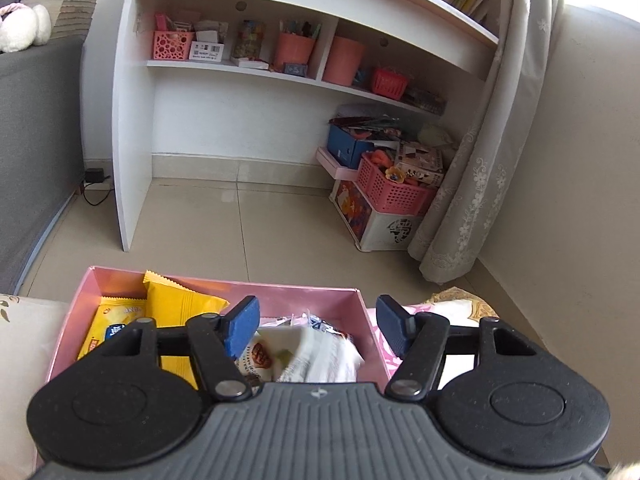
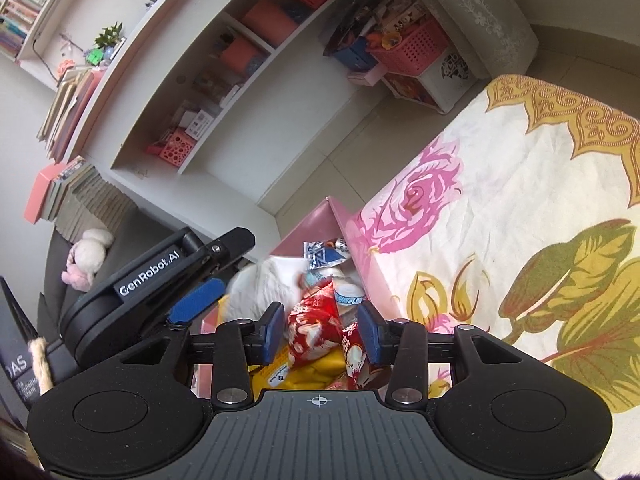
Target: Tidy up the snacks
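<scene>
Left wrist, pink box (image 1: 362, 304), yellow packets (image 1: 176, 308)

A white shelf unit (image 1: 240, 72) stands against the wall over pale floor tiles (image 1: 256, 232). A lace curtain (image 1: 492, 160) hangs at its right, daylight glowing behind. Pink baskets (image 1: 394, 188) crowd the floor corner; a grey sofa (image 1: 36, 152) sits left.

Left gripper (image 1: 318, 326) fingers spread apart, right gripper (image 2: 322, 334) fingers parted, both angled downward
</scene>
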{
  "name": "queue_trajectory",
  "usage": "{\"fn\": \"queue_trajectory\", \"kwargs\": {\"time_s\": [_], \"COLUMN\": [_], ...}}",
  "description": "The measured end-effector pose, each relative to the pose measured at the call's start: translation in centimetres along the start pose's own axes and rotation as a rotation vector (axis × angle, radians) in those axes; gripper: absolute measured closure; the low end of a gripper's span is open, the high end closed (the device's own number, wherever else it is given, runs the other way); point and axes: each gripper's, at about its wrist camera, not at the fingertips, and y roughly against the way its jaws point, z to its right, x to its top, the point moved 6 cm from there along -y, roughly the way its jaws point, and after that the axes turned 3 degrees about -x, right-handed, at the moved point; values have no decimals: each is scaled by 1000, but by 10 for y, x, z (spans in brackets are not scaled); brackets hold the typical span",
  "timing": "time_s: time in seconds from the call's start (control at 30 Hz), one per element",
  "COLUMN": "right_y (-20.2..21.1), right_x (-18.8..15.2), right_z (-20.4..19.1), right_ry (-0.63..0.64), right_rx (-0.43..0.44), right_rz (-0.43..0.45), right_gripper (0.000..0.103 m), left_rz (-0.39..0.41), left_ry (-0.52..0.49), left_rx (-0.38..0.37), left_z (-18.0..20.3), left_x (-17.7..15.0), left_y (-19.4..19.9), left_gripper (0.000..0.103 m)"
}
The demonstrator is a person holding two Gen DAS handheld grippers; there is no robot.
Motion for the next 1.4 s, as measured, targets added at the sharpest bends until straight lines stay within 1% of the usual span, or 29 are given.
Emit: {"fn": "queue_trajectory", "kwargs": {"time_s": [0.1, 0.23, 0.3, 0.37, 0.43, 0.57, 0.63, 0.8, 0.97, 1.03, 1.17, 1.27, 1.33, 1.4], "right_y": [2, 8, 13, 19, 26, 39, 44, 58, 71, 74, 79, 84, 89, 95], "right_x": [0, -1, -2, -5, -7, -15, -19, -30, -38, -41, -50, -61, -69, -78], "right_z": [-3, -8, -11, -13, -16, -24, -27, -36, -41, -43, -48, -54, -59, -63], "right_ry": [25, 50, 66, 77, 90, 135, 153, 201, 250, 267, 330, 407, 468, 518], "right_rx": [-7, -8, -13, -14, -14, -20, -24, -17, -31, -36, -70, -125, -158, -177], "right_rz": [6, 8, 8, 7, 7, 11, 7, -4, -5, -9, -14, -18, -15, -6], "right_gripper": [57, 57, 56, 55, 51, 50, 48, 44, 40, 38, 32, 28, 23, 18], "left_rz": [7, -1, 0, -5, -9, -31, -41, -56, -60, -61, -66, -74, -77, -90], "left_ry": [8, -2, -6, -4, 3, -14, -15, -18, -33, -34, -32, -28, -25, -40], "left_rx": [3, 20, 27, 42, 64, 114, 130, 148, 166, 175, 207, 268, 288, 314], "left_z": [-3, -7, -10, -15, -20, -28, -31, -36, -38, -39, -43, -48, -49, -50], "left_x": [0, -4, -6, -9, -15, -28, -35, -47, -58, -64, -73, -81, -87, -92], "left_y": [8, 23, 33, 43, 54, 74, 83, 103, 121, 130, 144, 156, 161, 165], "left_gripper": [37, 35, 32, 30, 25, 24, 21, 21, 19, 16, 11, 7, 2, 2]}}
